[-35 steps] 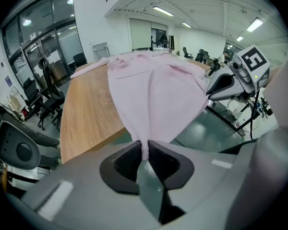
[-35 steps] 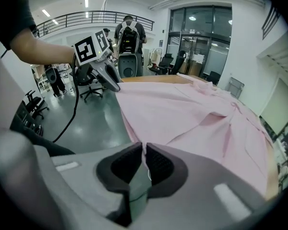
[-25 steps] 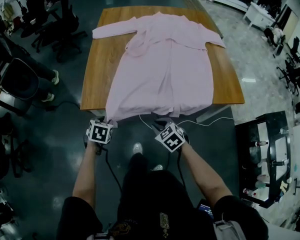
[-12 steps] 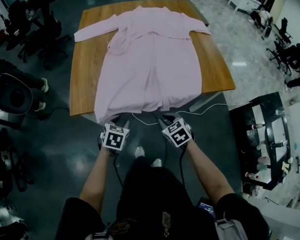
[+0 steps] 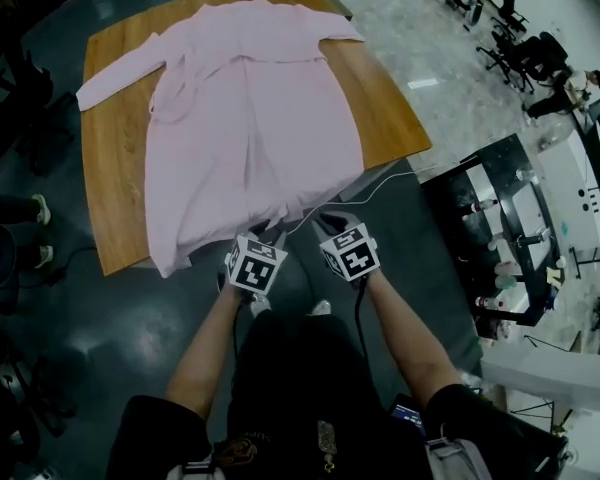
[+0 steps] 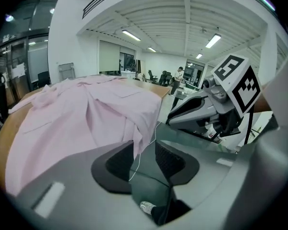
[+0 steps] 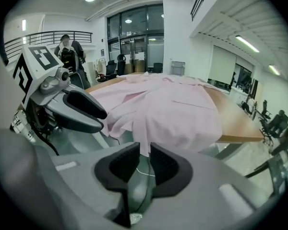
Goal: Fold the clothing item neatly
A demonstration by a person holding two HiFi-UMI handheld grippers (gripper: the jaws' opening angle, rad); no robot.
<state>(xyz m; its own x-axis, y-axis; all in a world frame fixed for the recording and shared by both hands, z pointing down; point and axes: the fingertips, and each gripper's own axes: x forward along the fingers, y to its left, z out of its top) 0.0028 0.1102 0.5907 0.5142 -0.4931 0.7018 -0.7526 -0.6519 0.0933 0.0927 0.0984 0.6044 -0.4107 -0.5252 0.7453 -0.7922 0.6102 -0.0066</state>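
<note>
A long pink garment [image 5: 250, 128] lies spread flat on the wooden table [image 5: 115, 168], its hem hanging over the near edge. Both grippers are side by side at the middle of that hem. In the right gripper view, my right gripper [image 7: 144, 159] is shut on a hanging fold of the hem [image 7: 143, 140]; the head view shows this gripper [image 5: 330, 223] just off the table edge. My left gripper [image 6: 145, 152] has just been closing. Its jaws still stand apart, with the hem's edge [image 6: 134, 138] at the tip of the left pad. In the head view the left gripper [image 5: 272, 238] is below the hem.
A white cable [image 5: 380, 183] runs across the dark floor from the hem to the right. A black bench with bottles [image 5: 510, 248] stands at the right. Office chairs [image 5: 500, 18] are far right. Someone's feet [image 5: 35, 208] show at the left.
My left gripper has slid right from the hem's left corner to the middle, beside the right gripper. The left corner now hangs free. The table has shifted left in the head view.
</note>
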